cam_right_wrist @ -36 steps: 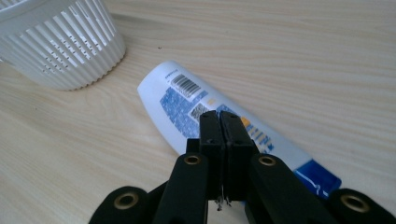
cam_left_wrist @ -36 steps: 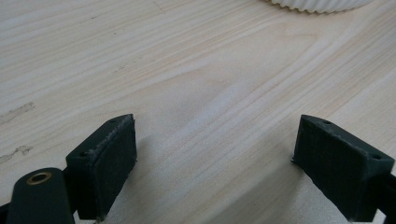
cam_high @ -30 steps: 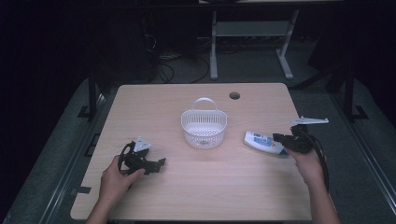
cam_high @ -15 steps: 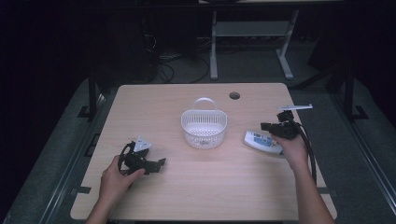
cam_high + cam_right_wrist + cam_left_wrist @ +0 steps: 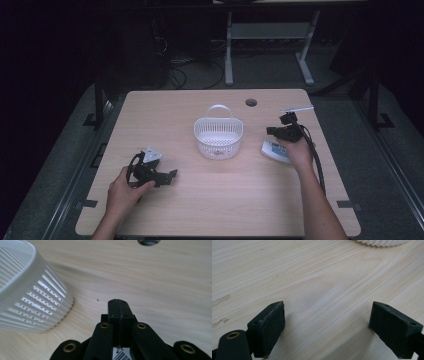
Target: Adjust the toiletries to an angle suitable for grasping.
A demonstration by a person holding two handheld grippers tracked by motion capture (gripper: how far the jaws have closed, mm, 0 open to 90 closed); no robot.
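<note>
The light wooden counter (image 5: pixel 210 210) carries everything, with a round cable hole (image 5: pixel 251 102) near its far edge, beyond the right gripper. A white slotted basket (image 5: pixel 218 137) with an arched handle stands upright near the middle; it lies to the left of the right gripper, apart from it, and well beyond and to the right of the left gripper. In the right gripper view the basket's ribbed wall (image 5: pixel 30 297) rises to the left of the jaws.

The right gripper (image 5: pixel 272 131), held in the person's right hand (image 5: pixel 296 152), hovers above the counter with its jaws pressed together, holding nothing between the pads. Just under and behind it, touching the counter, lies a small white-and-blue packet (image 5: pixel 274 150); a strip of its barcode label (image 5: pixel 121 355) peeks out beneath the closed jaws.

The left gripper (image 5: pixel 170 176) rests low at the near left of the counter in the left hand (image 5: pixel 125 192). Its jaws stand spread wide, with bare wood between them.
</note>
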